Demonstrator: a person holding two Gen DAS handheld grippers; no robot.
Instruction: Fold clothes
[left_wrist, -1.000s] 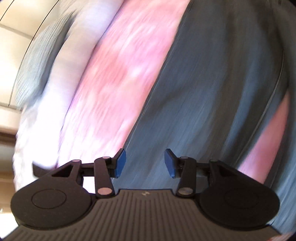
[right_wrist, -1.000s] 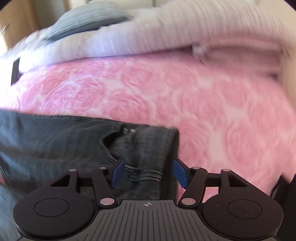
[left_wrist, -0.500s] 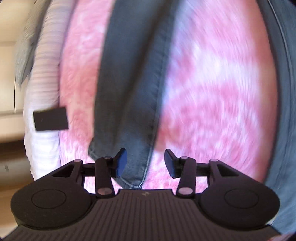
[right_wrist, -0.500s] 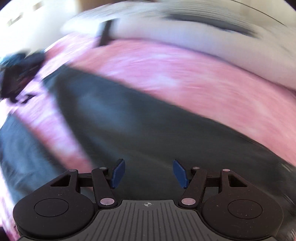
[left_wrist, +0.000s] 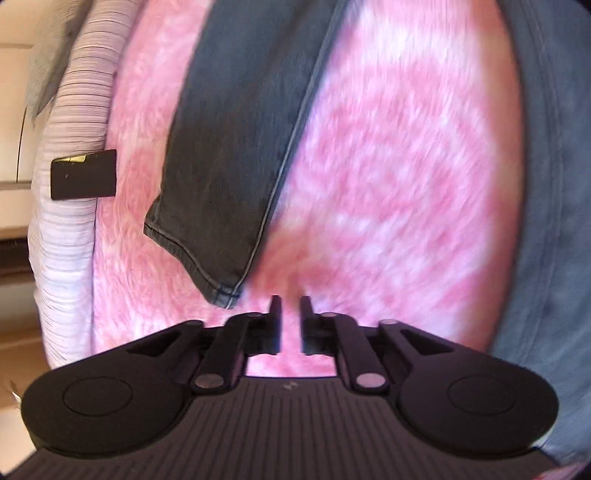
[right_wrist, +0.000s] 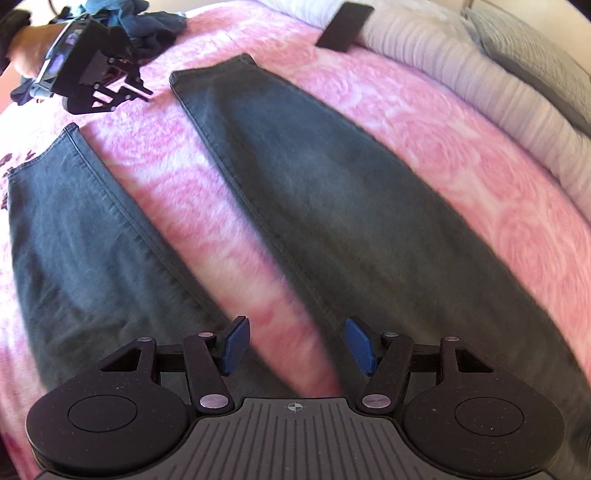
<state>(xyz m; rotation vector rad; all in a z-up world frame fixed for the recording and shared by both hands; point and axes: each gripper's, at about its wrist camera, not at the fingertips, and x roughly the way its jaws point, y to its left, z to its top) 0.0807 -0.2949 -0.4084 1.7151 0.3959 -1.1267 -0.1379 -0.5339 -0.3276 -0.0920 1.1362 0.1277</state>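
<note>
Dark grey jeans lie flat on a pink rose-pattern blanket (right_wrist: 461, 155) with the legs spread apart. In the left wrist view one leg (left_wrist: 229, 155) ends in a hem just left of my left gripper (left_wrist: 290, 314), and the other leg (left_wrist: 546, 192) runs down the right edge. The left fingers stand nearly together over bare blanket, with no cloth between them. The right wrist view shows both legs (right_wrist: 332, 192) (right_wrist: 74, 229) stretching away, and the left gripper (right_wrist: 142, 92) by the far hem. My right gripper (right_wrist: 297, 347) is open above the gap between the legs.
A black flat rectangle (left_wrist: 83, 173) (right_wrist: 345, 27) rests where the blanket meets striped white bedding (left_wrist: 70, 229) (right_wrist: 480, 92). A grey pillow (right_wrist: 535, 55) lies beyond. A heap of dark blue clothes (right_wrist: 147, 22) sits behind the hand (right_wrist: 29, 48) holding the left gripper.
The left gripper's fingers have come together from wide open, and the hem now sits just left of them. The right view has steadied over the two legs, still open.
</note>
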